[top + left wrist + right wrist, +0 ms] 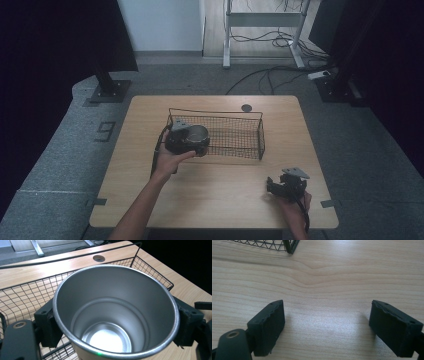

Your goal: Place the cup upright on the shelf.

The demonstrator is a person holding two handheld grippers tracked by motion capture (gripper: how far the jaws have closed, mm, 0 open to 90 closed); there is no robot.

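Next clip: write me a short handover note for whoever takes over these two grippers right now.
Left gripper: jaws shut on the sides of the round, empty stainless-steel cup, held upright at the near left edge of the black wire basket.
Right gripper: jaws open, holding nothing, low over the light wooden table near its front right corner.
Done: cup is grasped and brought to the basket.
Left, most likely: set the cup down inside the basket and release; whether it already rests on something is not clear.

I am seeing the high view dim, its edges sinking into black. Overhead light is glaring inside my steel cup (110, 337); the close views are staying sharp.
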